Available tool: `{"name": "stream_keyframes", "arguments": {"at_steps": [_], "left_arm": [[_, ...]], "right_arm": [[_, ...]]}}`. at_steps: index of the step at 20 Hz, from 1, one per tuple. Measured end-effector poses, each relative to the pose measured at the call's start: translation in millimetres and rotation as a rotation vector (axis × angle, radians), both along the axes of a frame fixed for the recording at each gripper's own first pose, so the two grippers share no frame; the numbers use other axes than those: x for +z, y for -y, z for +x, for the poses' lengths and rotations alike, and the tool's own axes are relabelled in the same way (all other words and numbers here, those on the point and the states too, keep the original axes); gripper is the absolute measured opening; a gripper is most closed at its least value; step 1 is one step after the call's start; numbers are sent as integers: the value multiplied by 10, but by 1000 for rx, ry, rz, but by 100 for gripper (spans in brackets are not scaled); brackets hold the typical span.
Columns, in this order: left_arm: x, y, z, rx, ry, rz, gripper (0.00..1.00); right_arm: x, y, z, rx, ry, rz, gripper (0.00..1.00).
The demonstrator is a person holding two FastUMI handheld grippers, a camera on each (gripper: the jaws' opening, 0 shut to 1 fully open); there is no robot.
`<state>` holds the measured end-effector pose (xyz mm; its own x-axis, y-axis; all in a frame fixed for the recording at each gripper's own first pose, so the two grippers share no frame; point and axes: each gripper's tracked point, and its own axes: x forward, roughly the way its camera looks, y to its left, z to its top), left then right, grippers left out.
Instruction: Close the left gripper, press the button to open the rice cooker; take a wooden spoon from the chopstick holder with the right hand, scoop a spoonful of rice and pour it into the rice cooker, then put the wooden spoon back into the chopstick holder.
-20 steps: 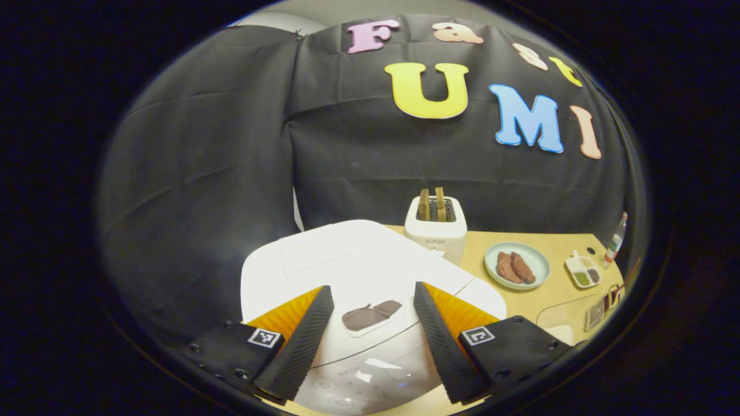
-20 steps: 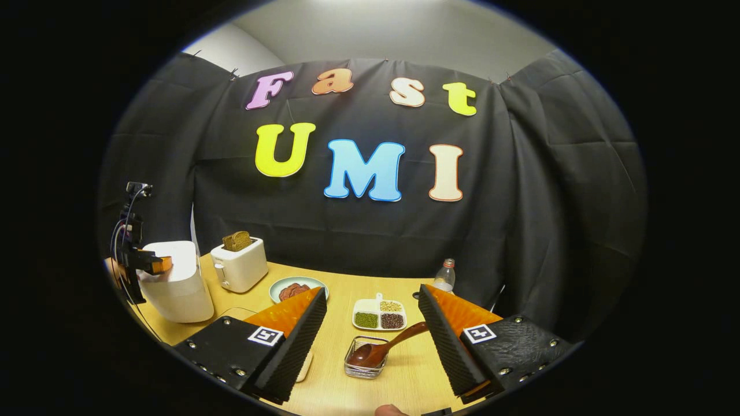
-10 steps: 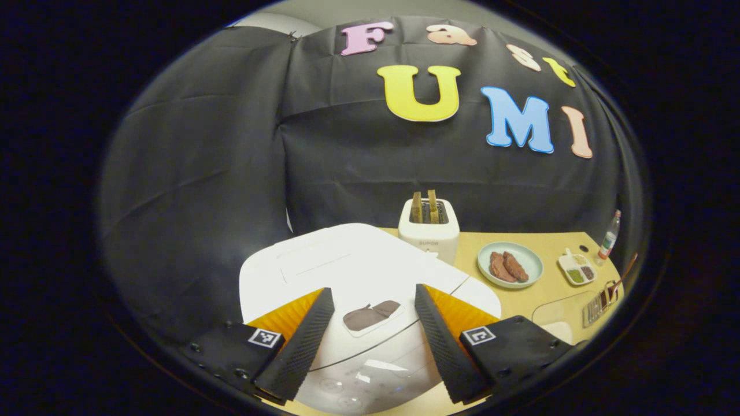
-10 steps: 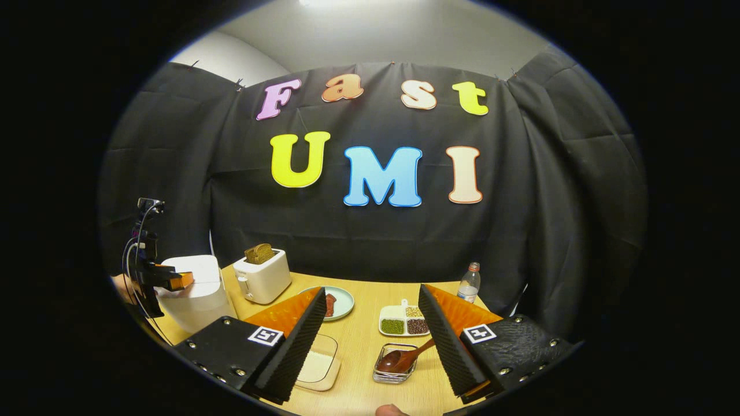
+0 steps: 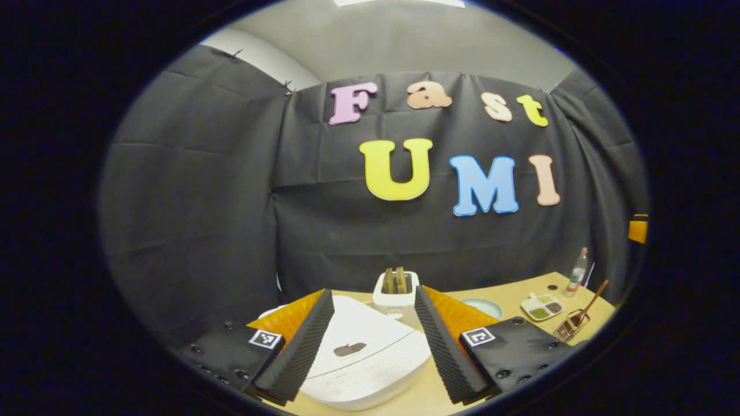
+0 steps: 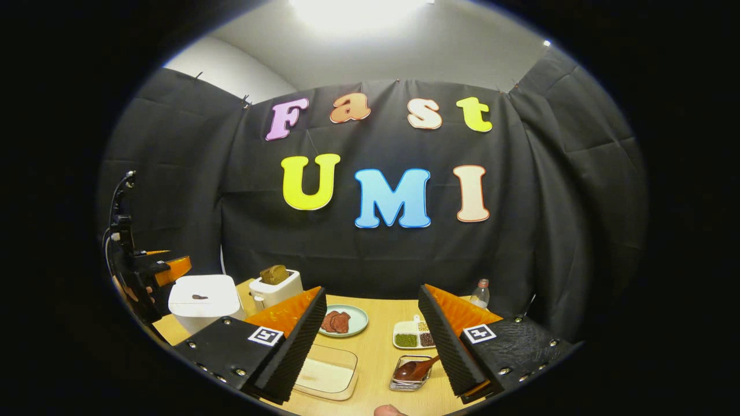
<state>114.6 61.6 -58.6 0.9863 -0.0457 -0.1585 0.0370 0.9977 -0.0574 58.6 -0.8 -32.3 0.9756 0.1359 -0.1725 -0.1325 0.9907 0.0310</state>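
Note:
The white rice cooker [image 5: 370, 361] stands lid down, with a dark button [image 5: 349, 349] on top. My left gripper [image 5: 373, 296] hangs open above and behind it, touching nothing; it appears from the side as the left gripper [image 6: 165, 268] over the cooker [image 6: 202, 297]. A wooden spoon [image 6: 421, 368] lies in the wire chopstick holder [image 6: 404, 381], below my open right gripper [image 6: 372, 293]. The spoon [image 5: 591, 296] sticks up from the holder [image 5: 568, 330]. A clear rice container [image 6: 325, 374] sits left of the holder.
Behind the cooker a white toaster [image 5: 395, 289] holds bread. A plate of meat [image 6: 341, 320], a sectioned dish of beans [image 6: 413, 335] and a bottle [image 6: 480, 293] stand on the wooden table [image 6: 376, 323]. A fingertip [image 6: 386, 411] shows at the bottom edge.
Both grippers have risen and drawn back. The cooker now looks smaller under the left gripper, and the holder lies farther below the right one. Both stay open.

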Motion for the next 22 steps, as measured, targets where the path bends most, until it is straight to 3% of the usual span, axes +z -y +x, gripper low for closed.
{"name": "stream_keyframes", "arguments": {"at_steps": [1, 2, 3, 10, 22], "left_arm": [[90, 49, -113, -4, 22, -24, 95], [162, 96, -201, -8, 42, -47, 99], [235, 138, -280, -16, 67, -57, 95], [559, 327, -791, -47, 177, -6, 97], [688, 477, -1073, -36, 202, 1, 95]], "right_arm": [[34, -8, -21, -4, 19, 1, 97], [53, -3, -46, -10, 37, -3, 97], [65, -3, -81, -15, 51, -13, 97], [230, -36, -272, -31, 127, -39, 97], [294, -83, -331, -54, 146, 4, 97]]}}
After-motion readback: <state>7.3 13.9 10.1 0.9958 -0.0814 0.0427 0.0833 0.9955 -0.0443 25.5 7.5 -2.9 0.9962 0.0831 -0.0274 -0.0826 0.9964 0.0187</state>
